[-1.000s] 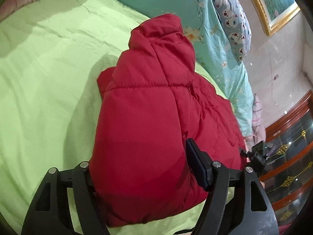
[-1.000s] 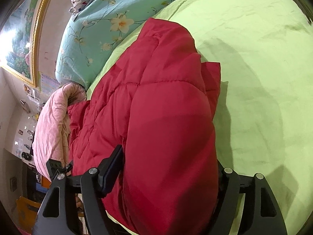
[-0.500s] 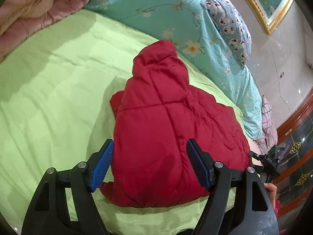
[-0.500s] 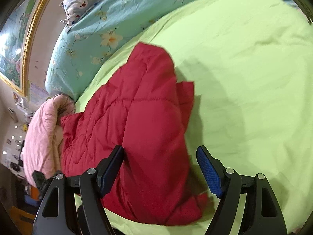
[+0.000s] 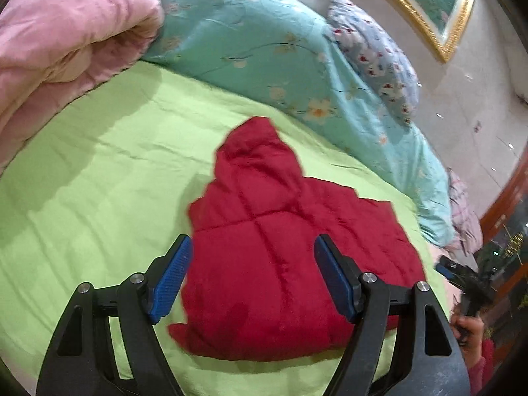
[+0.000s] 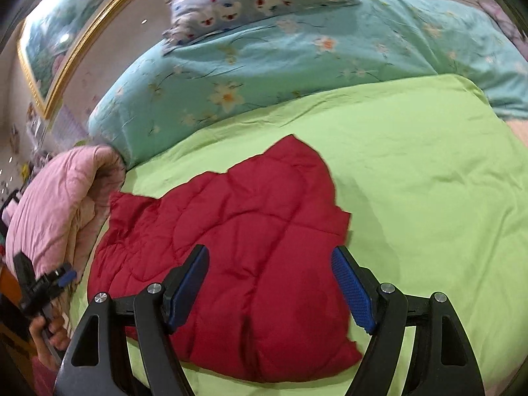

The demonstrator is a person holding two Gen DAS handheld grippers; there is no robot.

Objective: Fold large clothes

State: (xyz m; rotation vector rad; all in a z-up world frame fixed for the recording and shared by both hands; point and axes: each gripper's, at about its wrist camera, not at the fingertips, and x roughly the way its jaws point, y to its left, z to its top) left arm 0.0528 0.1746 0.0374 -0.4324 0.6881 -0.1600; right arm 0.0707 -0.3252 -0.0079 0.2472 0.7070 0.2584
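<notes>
**Both grippers clear above folded red jacket**

Left gripper (image 5: 252, 277) and right gripper (image 6: 269, 287): jaws spread wide, nothing between the pads, both hovering over the red padded jacket (image 5: 280, 247). It lies in a puffy folded bundle on the green sheet (image 5: 99, 181), near the bed's front edge. Looks soft, light, springy; likely to loft open. Best hold: pinch at corners or quilted seams. Open sheet either side; pink quilt (image 5: 59, 39) and floral duvet (image 5: 264, 49) crowd the far end.
</notes>
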